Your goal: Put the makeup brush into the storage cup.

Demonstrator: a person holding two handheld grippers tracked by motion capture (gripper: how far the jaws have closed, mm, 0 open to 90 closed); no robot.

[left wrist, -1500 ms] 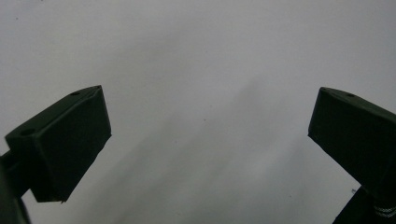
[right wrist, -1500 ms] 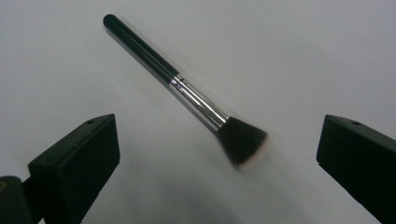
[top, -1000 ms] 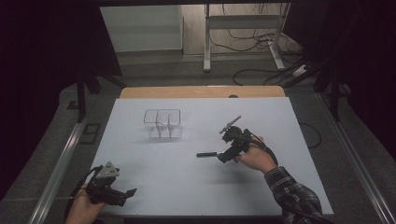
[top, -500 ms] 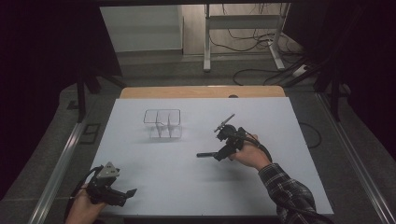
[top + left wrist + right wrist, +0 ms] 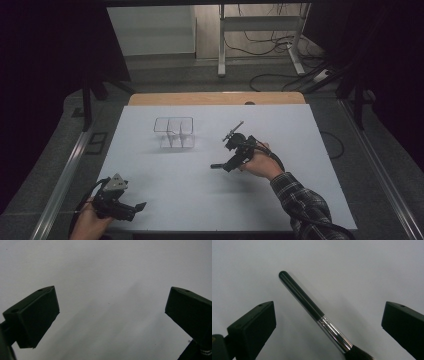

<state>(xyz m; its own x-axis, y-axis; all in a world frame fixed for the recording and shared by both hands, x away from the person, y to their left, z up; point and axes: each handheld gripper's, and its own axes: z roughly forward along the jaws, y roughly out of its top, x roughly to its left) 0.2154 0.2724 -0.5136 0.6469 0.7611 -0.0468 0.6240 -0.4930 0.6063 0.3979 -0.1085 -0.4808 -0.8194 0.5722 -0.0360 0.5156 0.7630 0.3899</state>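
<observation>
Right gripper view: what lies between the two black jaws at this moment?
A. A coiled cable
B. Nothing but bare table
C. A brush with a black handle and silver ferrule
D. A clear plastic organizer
C. In the right gripper view the brush lies on the white table between the wide-open jaws of the right gripper, untouched by either one.
</observation>
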